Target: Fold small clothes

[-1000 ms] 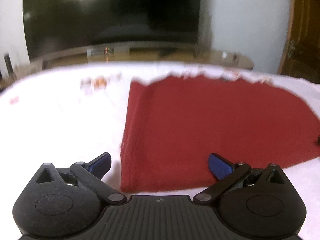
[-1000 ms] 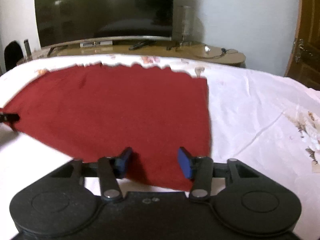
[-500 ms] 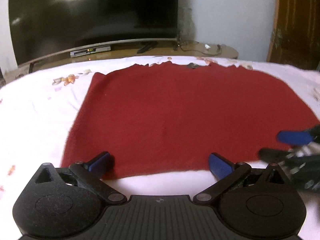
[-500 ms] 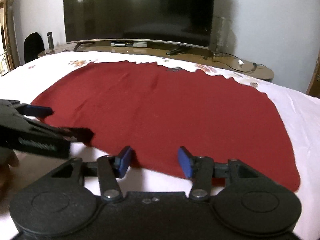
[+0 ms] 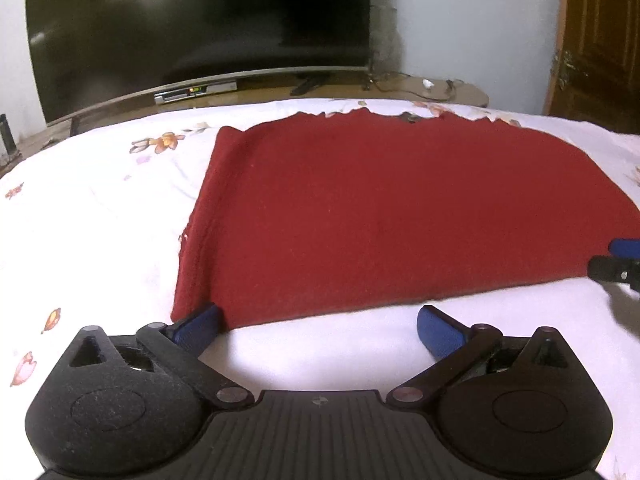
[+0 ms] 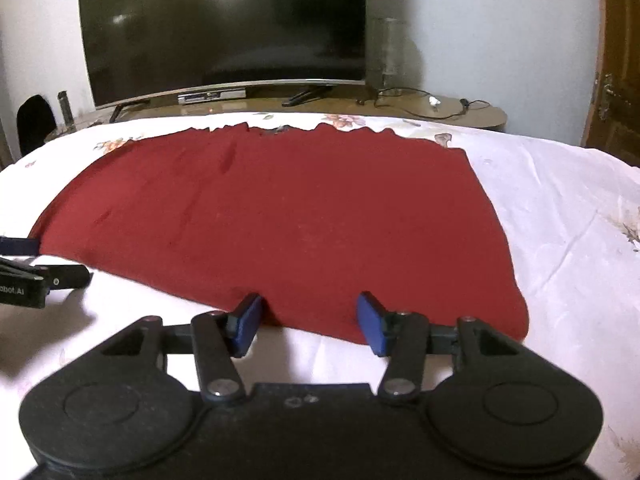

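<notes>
1. A white bed sheet with a faint floral print (image 5: pixel 100 216) is covering the bed, and a dark red rectangular cloth (image 5: pixel 380 216) is lying flat and spread out on it, its far edge ragged.
2. The left gripper (image 5: pixel 318 328) is hovering at the cloth's near left corner with its blue-padded fingers (image 5: pixel 198 326) spread wide and gripping nothing; the left pad is sitting right at the corner of the cloth, while the right pad is over bare sheet just short of the near hem.
3. The right gripper (image 6: pixel 308 322) is sitting at the near edge of the cloth (image 6: pixel 280 208), towards its right corner, its blue fingers (image 6: pixel 246 322) parted to a moderate gap and holding nothing; both tips are lying at the hem, the fabric edge running between them.
4. Each gripper is showing at the edge of the other's view, close to the near hem.
5. Beyond the bed, a large dark curved television (image 6: pixel 224 28) is standing on a low wooden stand (image 6: pixel 440 110), with a brown wooden door (image 6: pixel 618 64) at far right.
</notes>
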### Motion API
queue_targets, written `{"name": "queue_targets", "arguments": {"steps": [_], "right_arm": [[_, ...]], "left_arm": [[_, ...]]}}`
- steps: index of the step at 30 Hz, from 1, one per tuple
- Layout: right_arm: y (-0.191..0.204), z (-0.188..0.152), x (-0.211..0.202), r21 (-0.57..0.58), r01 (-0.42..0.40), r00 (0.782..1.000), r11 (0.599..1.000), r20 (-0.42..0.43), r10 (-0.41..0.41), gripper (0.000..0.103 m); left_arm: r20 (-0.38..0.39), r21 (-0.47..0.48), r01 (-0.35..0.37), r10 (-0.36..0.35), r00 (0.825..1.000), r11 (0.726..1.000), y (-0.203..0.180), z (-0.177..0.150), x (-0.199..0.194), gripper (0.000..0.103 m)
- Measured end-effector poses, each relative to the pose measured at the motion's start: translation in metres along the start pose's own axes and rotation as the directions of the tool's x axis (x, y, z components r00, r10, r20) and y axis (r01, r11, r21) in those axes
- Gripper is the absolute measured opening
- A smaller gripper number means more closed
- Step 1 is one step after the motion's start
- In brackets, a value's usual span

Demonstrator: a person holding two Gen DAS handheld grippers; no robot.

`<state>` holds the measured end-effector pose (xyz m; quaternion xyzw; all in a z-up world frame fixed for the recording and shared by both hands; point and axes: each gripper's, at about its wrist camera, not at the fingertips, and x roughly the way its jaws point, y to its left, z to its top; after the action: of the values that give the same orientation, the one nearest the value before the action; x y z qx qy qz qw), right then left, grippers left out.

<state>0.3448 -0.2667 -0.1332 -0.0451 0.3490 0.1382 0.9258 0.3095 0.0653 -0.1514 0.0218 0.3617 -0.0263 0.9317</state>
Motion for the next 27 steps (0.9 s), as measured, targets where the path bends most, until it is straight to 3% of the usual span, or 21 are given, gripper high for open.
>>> {"name": "queue_targets", "arguments": {"steps": [3, 5, 8, 11, 14, 16, 18, 20, 23, 27], "right_arm": [[-0.005, 0.006, -0.009, 0.036, 0.007, 1.0, 0.999, 0.018, -0.007, 0.05], [-0.021, 0.001, -0.01, 0.084, 0.061, 0.998, 0.995, 0.012, -0.062, 0.05], [-0.032, -0.001, -0.005, 0.084, 0.036, 0.999, 0.996, -0.01, -0.035, 0.05], [-0.033, 0.009, -0.017, 0.113, 0.03, 0.999, 0.993, 0.021, -0.032, 0.05], [-0.028, 0.01, -0.026, 0.137, 0.012, 0.999, 0.991, 0.039, -0.017, 0.05], [-0.022, 0.01, -0.024, 0.126, -0.003, 0.999, 0.992, 0.035, -0.002, 0.05], [-0.017, 0.01, -0.025, 0.112, -0.019, 0.999, 0.994, 0.036, 0.016, 0.05], [-0.013, 0.011, -0.031, 0.115, -0.036, 0.998, 0.993, 0.048, 0.031, 0.05], [-0.007, 0.018, -0.031, 0.13, -0.06, 0.997, 0.99, 0.065, 0.052, 0.05], [-0.004, 0.027, -0.03, 0.136, -0.079, 0.994, 0.987, 0.079, 0.069, 0.05]], "left_arm": [[-0.009, -0.016, -0.005, 0.005, 1.0, 1.0, 0.004, 0.0, -0.001, 0.103], [-0.006, -0.03, -0.001, 0.0, 1.0, 1.0, 0.004, -0.001, 0.002, 0.103], [-0.03, -0.05, -0.021, 0.02, 0.999, 0.999, 0.006, 0.003, -0.001, 0.103], [-0.01, -0.198, 0.047, -0.05, 0.999, 0.979, 0.022, -0.001, -0.019, 0.103], [0.016, -0.411, 0.163, -0.172, 0.985, 0.897, 0.045, -0.008, -0.018, 0.103], [0.06, -0.528, 0.205, -0.205, 0.977, 0.824, 0.06, -0.012, -0.013, 0.103], [0.112, -0.637, 0.251, -0.235, 0.966, 0.729, 0.076, -0.016, -0.006, 0.103], [0.15, -0.684, 0.28, -0.245, 0.958, 0.674, 0.086, -0.018, 0.0, 0.102], [0.194, -0.723, 0.304, -0.24, 0.951, 0.621, 0.092, -0.021, 0.007, 0.102], [0.208, -0.73, 0.286, -0.197, 0.958, 0.62, 0.087, -0.019, 0.013, 0.094]]}}
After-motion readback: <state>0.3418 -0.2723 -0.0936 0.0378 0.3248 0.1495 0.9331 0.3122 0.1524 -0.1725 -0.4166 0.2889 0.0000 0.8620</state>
